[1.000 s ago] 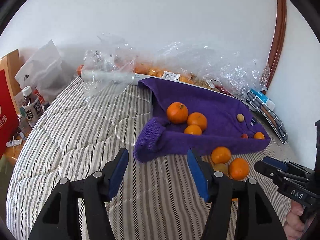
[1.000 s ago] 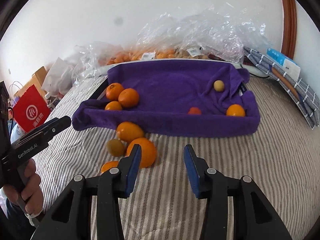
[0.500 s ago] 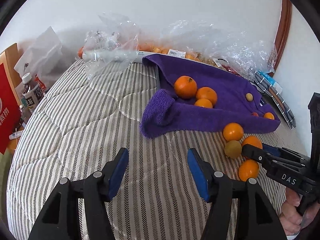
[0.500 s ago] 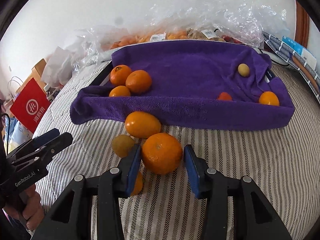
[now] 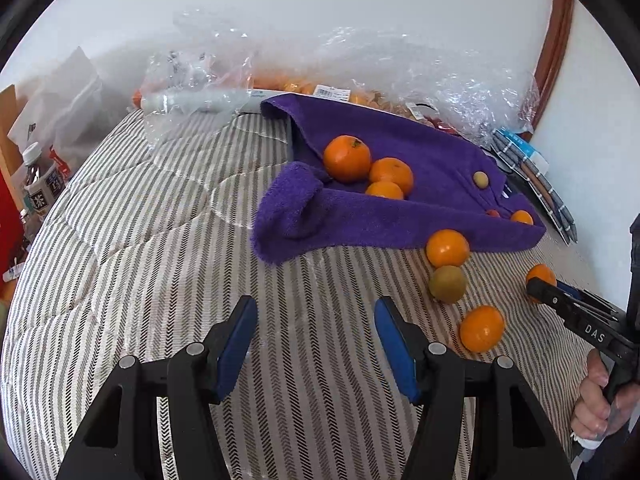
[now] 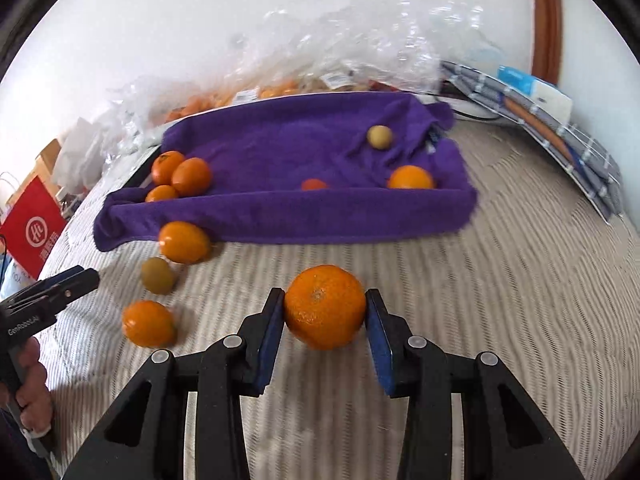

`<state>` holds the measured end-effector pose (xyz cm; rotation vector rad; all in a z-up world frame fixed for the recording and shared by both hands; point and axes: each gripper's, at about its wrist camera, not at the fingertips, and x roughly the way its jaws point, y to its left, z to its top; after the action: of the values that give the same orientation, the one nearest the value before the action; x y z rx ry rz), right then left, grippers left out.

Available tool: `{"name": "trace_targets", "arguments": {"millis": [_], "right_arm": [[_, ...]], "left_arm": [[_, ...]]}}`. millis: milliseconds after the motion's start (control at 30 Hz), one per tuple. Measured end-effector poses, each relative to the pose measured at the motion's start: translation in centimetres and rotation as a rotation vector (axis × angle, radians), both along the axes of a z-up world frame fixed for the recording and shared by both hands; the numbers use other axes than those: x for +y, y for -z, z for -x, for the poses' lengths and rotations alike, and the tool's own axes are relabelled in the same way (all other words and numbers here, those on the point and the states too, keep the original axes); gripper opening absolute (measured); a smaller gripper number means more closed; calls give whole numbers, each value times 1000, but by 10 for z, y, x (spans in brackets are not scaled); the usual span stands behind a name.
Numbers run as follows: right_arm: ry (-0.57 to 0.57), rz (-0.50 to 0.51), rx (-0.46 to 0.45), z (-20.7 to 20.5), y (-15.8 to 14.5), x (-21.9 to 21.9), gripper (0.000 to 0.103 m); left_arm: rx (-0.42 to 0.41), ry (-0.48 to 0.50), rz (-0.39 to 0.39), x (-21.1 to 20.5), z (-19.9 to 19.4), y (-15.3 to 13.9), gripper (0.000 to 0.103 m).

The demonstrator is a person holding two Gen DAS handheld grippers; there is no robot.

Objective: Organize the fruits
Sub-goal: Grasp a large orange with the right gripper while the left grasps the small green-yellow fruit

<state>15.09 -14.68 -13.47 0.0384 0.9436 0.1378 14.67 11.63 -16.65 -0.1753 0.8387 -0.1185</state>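
squeezing the orange just now over the stripy bed, the right gripper could squash or drop it while the left gripper waits open, holding nothing.

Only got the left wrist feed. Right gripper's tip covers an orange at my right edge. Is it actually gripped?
Observer: Yes. The right wrist view shows the right gripper with both blue pads pressing the sides of the orange. Its jaws have just been closing on it, and nothing else is between them.
Operator: How close is my left gripper to the loose fruit?
Observer: From the right wrist view, the left gripper has its tip beside the greenish fruit, with a clear gap, touching nothing.
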Motion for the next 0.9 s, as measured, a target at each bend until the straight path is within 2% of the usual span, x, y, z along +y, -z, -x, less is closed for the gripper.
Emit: {"name": "trace_targets", "arguments": {"millis": [200, 333, 567, 767, 833, 900], "right_arm": [[43, 25, -36, 9, -4, -30, 40], [42, -13, -31, 10, -3, -43, 40], [32, -70, -28, 9, -2, -48, 40], [58, -92, -15, 8, -1, -52, 40], [60, -96, -14, 8, 0, -53, 40], [55, -98, -11, 8, 0, -52, 40]], "left_arm": [[2, 58, 48, -15, 1, -5, 59], [28, 93, 119, -34, -7, -9, 59], [58, 114, 87, -66, -26, -9, 59], [112, 105, 86, -77, -40, 2, 40], [82, 119, 69, -79, -38, 3, 27], [59, 133, 85, -75, -35, 6, 27]]}}
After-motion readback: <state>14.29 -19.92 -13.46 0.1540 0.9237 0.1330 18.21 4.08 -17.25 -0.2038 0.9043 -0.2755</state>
